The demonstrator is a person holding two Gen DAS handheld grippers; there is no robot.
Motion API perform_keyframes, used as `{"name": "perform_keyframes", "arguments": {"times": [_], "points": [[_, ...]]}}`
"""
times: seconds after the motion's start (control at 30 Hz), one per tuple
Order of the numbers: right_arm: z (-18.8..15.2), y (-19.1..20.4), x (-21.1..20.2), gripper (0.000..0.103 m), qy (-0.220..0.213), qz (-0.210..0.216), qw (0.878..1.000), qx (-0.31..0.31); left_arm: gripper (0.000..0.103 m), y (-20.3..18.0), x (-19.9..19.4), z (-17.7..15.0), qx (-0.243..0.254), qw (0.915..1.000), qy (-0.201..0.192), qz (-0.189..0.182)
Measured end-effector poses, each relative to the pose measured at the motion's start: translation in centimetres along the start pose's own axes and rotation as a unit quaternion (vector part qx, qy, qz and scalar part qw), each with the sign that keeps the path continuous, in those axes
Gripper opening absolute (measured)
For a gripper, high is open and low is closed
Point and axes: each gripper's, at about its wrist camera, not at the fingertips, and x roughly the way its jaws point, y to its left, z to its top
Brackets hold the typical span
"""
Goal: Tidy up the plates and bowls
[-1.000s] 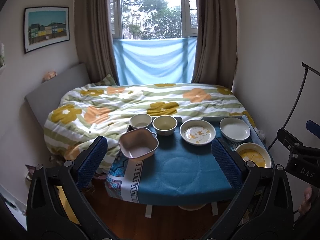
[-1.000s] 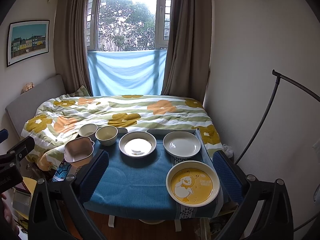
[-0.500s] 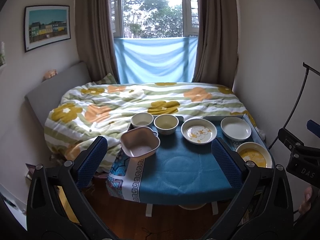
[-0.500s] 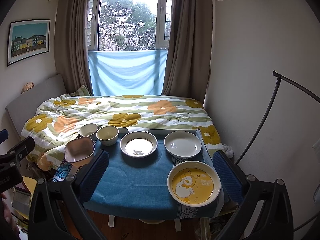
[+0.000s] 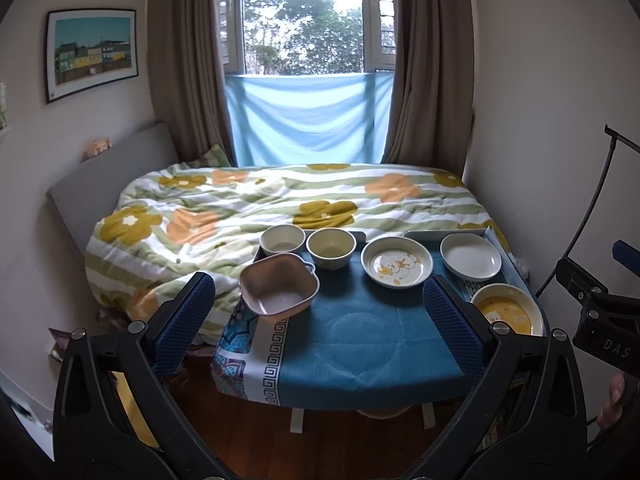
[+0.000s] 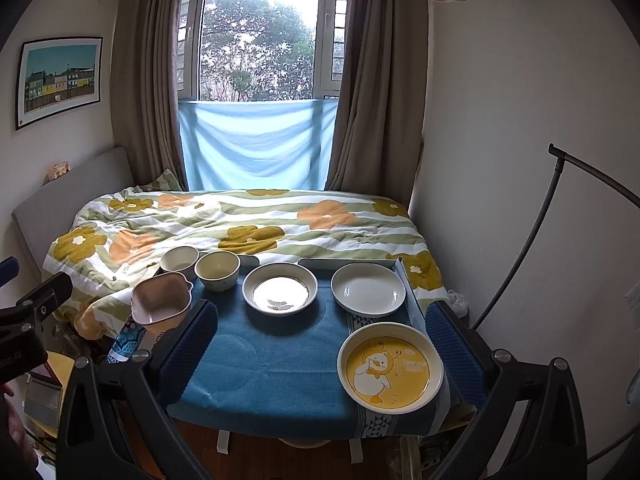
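Observation:
A small table under a blue cloth (image 5: 352, 344) (image 6: 272, 364) holds the dishes. At its left edge sits a pink handled bowl (image 5: 279, 289) (image 6: 161, 300). Behind stand a white bowl (image 5: 282, 239) (image 6: 179, 259) and a cream bowl (image 5: 331, 247) (image 6: 218, 269). A duck-print plate (image 5: 397, 267) (image 6: 280, 294) and a plain white plate (image 5: 471, 256) (image 6: 368, 289) lie to the right. A yellow duck plate (image 5: 507, 314) (image 6: 390, 367) is at the front right. My left gripper (image 5: 320, 312) and right gripper (image 6: 320, 340) hang open above the table's near side, holding nothing.
A bed with a flowered duvet (image 5: 280, 204) lies right behind the table. Walls close in on both sides. A black curved stand (image 6: 560, 216) rises at the right. Wooden floor (image 5: 248, 432) shows below the table's front edge.
The left wrist view has crept slightly forward and the dishes sit a touch larger. The right wrist view shifted very little. No dish has moved.

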Motion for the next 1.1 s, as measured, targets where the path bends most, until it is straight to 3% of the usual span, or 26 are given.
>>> {"name": "perform_keyframes", "arguments": {"times": [0.23, 0.37, 0.6, 0.73, 0.9, 0.97, 1.03, 1.1], "points": [[-1.7, -3.0, 0.2, 0.103, 0.027, -0.023, 0.999, 0.037, 0.103, -1.7, 2.8, -0.4, 0.022, 0.9976, 0.021, -0.062], [-3.6, -5.9, 1.1, 0.103, 0.055, -0.039, 0.996, 0.067, 0.103, -4.0, 6.0, -1.1, 0.037, 0.9927, 0.055, -0.101], [-6.8, -13.4, 6.5, 0.103, 0.121, -0.007, 0.980, 0.157, 0.103, -10.4, 13.7, -2.6, 0.067, 0.9779, 0.128, -0.151], [-8.9, -17.4, 10.7, 0.102, 0.165, 0.019, 0.964, 0.209, 0.103, -15.2, 18.9, -3.7, 0.084, 0.9633, 0.184, -0.176], [-11.7, -21.0, 16.0, 0.099, 0.217, 0.050, 0.942, 0.250, 0.103, -20.2, 25.6, -6.5, 0.100, 0.9385, 0.262, -0.202], [-12.9, -21.8, 18.0, 0.094, 0.237, 0.063, 0.932, 0.268, 0.102, -21.5, 28.1, -7.8, 0.092, 0.9262, 0.293, -0.219], [-14.1, -22.7, 19.9, 0.078, 0.262, 0.070, 0.920, 0.282, 0.099, -22.9, 30.2, -9.1, 0.090, 0.9143, 0.319, -0.233], [-15.2, -23.5, 21.4, 0.070, 0.280, 0.079, 0.910, 0.295, 0.093, -24.1, 31.7, -10.1, 0.098, 0.9040, 0.342, -0.237]]}}
